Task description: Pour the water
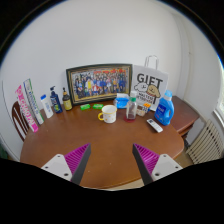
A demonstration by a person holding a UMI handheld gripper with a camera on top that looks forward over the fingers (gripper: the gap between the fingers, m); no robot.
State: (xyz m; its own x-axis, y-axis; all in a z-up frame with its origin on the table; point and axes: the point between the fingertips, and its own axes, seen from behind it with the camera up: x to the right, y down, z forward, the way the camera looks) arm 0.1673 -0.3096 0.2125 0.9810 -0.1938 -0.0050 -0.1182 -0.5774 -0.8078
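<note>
A white mug [108,114] stands at centre frame on the round wooden surface [100,145], its contents unseen, a blue bottle [166,108] to its right. The hand-held gripper [107,161] gapes wide and empty at the bottom, well short of both.

We hold our gripper [110,160] level with both fingers [72,162] spread wide apart (pink pads facing inward), grasping nothing.

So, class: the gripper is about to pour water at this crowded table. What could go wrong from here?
The gripper is open and empty, far from the white mug.
1. Reaching in could knock the glass beside it.
2. Spilled water could reach the framed photo or remote.
</note>
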